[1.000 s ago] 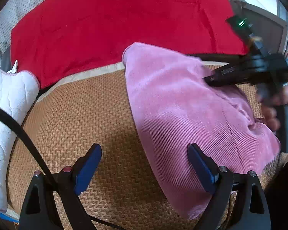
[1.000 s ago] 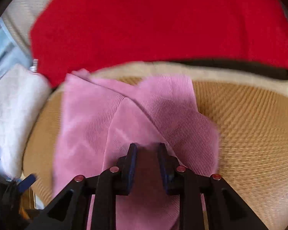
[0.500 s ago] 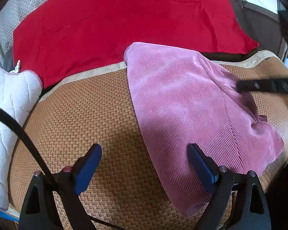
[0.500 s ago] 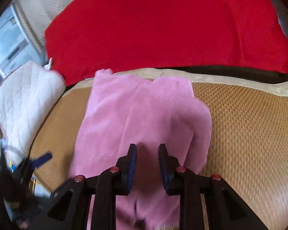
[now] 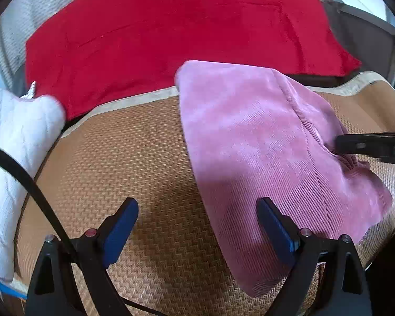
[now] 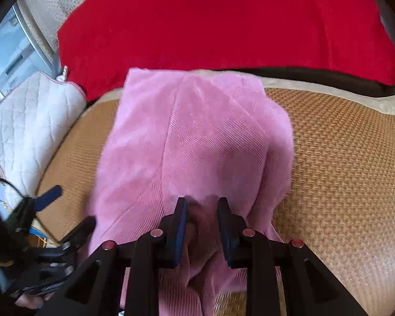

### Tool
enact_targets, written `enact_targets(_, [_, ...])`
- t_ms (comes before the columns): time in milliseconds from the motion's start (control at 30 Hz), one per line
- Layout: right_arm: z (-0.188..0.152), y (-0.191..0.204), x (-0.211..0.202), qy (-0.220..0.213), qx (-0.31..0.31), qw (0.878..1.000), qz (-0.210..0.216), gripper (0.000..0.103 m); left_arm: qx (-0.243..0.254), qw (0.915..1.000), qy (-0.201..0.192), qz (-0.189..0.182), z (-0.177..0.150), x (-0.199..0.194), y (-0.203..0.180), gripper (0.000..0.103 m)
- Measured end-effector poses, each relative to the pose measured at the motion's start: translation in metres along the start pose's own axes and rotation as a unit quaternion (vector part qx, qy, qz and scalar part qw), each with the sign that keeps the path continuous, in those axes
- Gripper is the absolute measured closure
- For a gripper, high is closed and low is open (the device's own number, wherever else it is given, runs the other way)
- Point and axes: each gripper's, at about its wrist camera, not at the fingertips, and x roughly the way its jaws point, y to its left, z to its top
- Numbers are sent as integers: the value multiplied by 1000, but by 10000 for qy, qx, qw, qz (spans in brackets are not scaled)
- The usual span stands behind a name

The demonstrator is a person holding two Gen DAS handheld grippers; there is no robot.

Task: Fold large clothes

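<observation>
A pink corduroy garment [image 5: 250,131] [image 6: 197,131] lies lengthwise on a woven tan mat [image 5: 118,158] [image 6: 342,171]. My right gripper [image 6: 202,204] is nearly closed, with a bunched fold of the garment's near-right part pinched between its pads. In the left wrist view its dark fingers [image 5: 368,147] dig into the puckered cloth from the right. My left gripper [image 5: 197,205] hangs wide open above the mat and the garment's left edge, holding nothing. One of the left gripper's blue pads [image 6: 48,196] shows at the lower left of the right wrist view.
A red blanket [image 5: 171,26] [image 6: 223,26] covers the surface behind the mat. A white quilted cushion [image 5: 13,144] [image 6: 31,121] lies at the mat's left side. A black cable [image 5: 26,179] crosses in front of the left gripper. Bare mat shows left and right of the garment.
The right gripper has drawn back toward the near-right with the cloth, so the garment's folded part has spread out longer. The left gripper has stayed put and open.
</observation>
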Motion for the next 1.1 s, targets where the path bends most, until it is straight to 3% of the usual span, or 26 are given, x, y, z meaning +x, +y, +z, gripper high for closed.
enact_targets(233, [-29, 2, -91, -761, -129, 9969, -164, 75, -26, 9928, -788, 902, -4, -72, -8, 11])
enact_targets(267, [-30, -1, -96, -812, -99, 9965, -163, 70, -14, 9913, -880, 974, -5, -81, -9, 11])
enact_targets(367, [-48, -1, -126, -1061, 47, 9943, -41, 20, 0, 9843, -1285, 1212, -5, -127, -15, 11])
enact_targets(433, [-61, 5, -149, -1366, 23, 9905, -136, 20, -30, 9807, -1465, 1296, -5, -155, -19, 9])
enact_targets(500, [-69, 10, -162, -1345, -16, 9903, -346, 20, -33, 9778, -1621, 1331, -5, -177, -22, 9])
enact_targets(633, [-78, 11, -188, -1403, 170, 9895, -294, 20, 6, 9710, -1871, 1487, -8, -212, -25, 9])
enact_targets(733, [-83, 17, -210, -1539, 84, 9864, -576, 20, -22, 9670, -2057, 1504, -11, -240, -26, 9])
enact_targets(933, [-101, 36, -236, -1643, -125, 9825, -868, 20, -182, 9622, -2260, 1509, -12, -272, -22, 9])
enact_targets(1100, [-113, 53, -251, -1676, -293, 9816, -862, 20, -275, 9588, -2355, 1567, -17, -291, -15, 9])
